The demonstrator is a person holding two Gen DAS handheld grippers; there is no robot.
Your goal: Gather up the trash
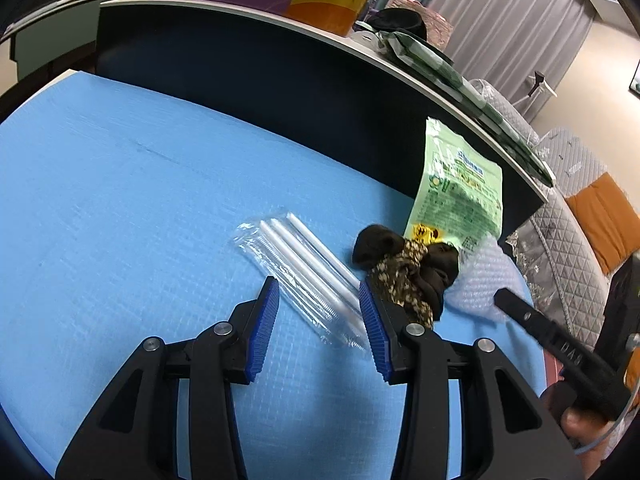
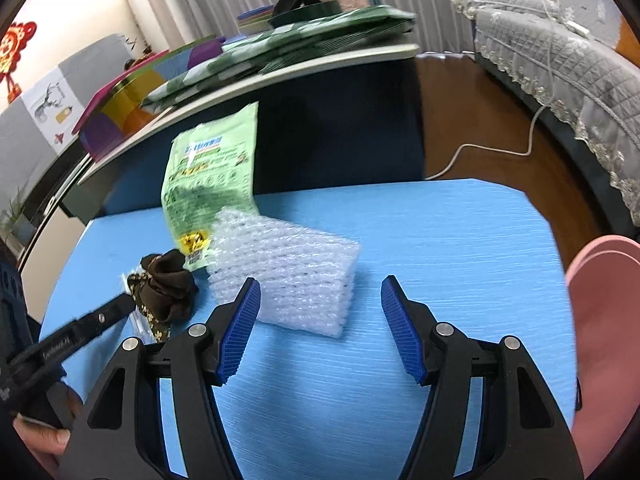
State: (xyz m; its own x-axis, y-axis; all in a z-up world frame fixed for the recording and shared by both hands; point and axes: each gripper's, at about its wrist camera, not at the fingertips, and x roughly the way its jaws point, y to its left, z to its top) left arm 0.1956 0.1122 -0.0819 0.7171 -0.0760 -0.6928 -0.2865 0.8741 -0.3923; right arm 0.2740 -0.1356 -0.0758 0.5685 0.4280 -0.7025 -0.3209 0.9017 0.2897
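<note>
Left of the left gripper (image 1: 318, 322) the blue table (image 1: 120, 184) lies bare out to its rounded edge. Its jaws stand spread, pinching nothing, with the clear packet of white straws (image 1: 304, 272) running between the fingertips. Just right of it sits a brown scrunchie (image 1: 408, 268), beyond that a green pouch (image 1: 460, 192) leaning on the dark panel. The right gripper (image 2: 320, 312) is spread too, empty, its left finger just beside the bubble wrap (image 2: 288, 276); bare blue surface runs rightward to the table's edge.

On the mat (image 1: 120, 184), the straw packet (image 1: 304, 276) lies left of the cloth bundle (image 1: 404, 268), foam wrap (image 2: 288, 276) right.
</note>
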